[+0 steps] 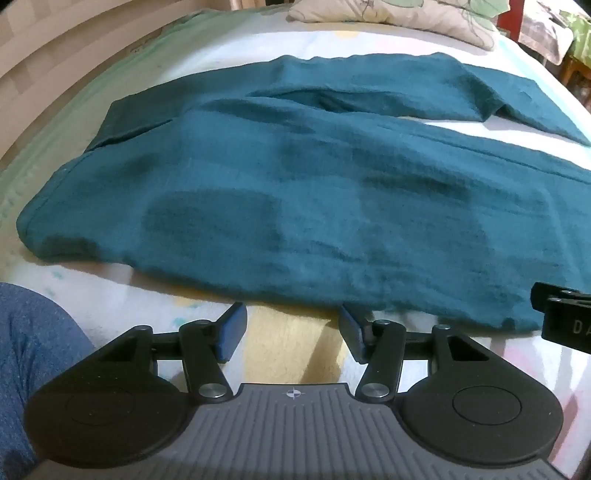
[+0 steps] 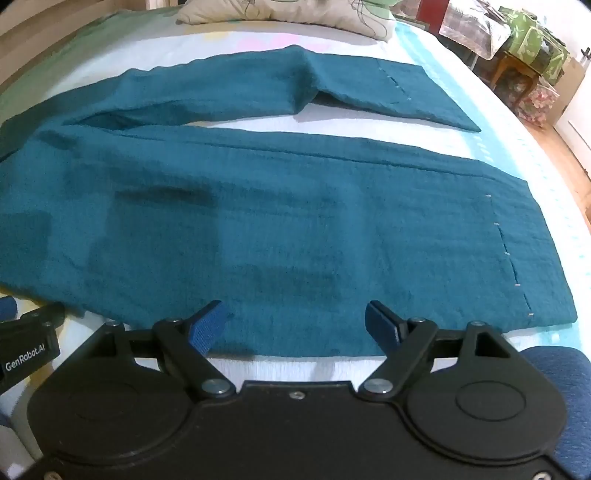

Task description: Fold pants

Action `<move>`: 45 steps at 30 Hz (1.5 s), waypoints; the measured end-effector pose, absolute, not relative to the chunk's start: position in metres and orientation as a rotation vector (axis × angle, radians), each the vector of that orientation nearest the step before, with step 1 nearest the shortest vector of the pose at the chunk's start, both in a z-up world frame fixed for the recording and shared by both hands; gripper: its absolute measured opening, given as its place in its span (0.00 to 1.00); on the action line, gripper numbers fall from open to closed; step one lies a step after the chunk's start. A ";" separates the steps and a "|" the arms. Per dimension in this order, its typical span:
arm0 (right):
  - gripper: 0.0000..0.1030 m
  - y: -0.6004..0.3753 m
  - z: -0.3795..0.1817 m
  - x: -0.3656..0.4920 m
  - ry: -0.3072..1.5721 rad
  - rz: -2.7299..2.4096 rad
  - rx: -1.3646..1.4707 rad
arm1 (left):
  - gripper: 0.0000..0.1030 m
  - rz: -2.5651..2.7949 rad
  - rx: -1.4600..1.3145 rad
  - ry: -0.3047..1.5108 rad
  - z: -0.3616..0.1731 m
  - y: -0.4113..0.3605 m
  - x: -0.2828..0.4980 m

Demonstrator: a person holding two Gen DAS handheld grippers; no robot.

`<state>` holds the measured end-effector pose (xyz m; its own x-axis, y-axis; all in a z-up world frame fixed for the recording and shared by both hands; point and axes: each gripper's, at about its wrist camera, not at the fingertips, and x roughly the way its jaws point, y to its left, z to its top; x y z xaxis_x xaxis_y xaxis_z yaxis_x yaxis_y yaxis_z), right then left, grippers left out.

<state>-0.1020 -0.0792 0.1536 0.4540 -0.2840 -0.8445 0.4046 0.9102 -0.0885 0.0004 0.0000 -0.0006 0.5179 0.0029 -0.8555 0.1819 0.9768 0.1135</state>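
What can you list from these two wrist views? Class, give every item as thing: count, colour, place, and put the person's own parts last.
pants: one, teal, spread flat on the bed, legs apart, far leg bent back on itself.
bed sheet: one, white with pastel print, under the pants.
pillow: one, cream with green pattern, at the far end of the bed.
side table: one, wooden, with green patterned cover, beyond the bed's right edge.
left gripper: one, black with blue pads, open at the pants' near edge.
right gripper: one, black with blue pads, open over the pants' near edge.
person's leg: blue cloth, low at the left wrist view's left edge.
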 end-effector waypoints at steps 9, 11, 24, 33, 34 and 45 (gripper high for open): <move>0.80 -0.083 0.145 -0.104 1.039 -0.421 0.114 | 0.52 -0.105 0.228 1.036 -0.005 0.001 0.002; 0.80 -0.084 0.144 -0.104 1.039 -0.418 0.114 | 0.52 -0.107 0.233 1.037 -0.005 0.002 0.002; 0.80 -0.088 0.144 -0.103 0.983 -0.456 0.043 | 0.52 -0.113 0.227 1.021 -0.009 0.000 0.000; 0.80 -0.090 0.139 -0.100 1.011 -0.451 0.082 | 0.52 -0.093 0.261 1.000 -0.010 -0.001 -0.001; 0.80 -0.090 0.139 -0.100 1.013 -0.454 0.083 | 0.53 -0.089 0.269 0.995 -0.010 -0.001 -0.001; 0.80 -0.091 0.138 -0.099 1.048 -0.439 0.094 | 0.53 -0.092 0.273 0.974 -0.009 -0.001 -0.001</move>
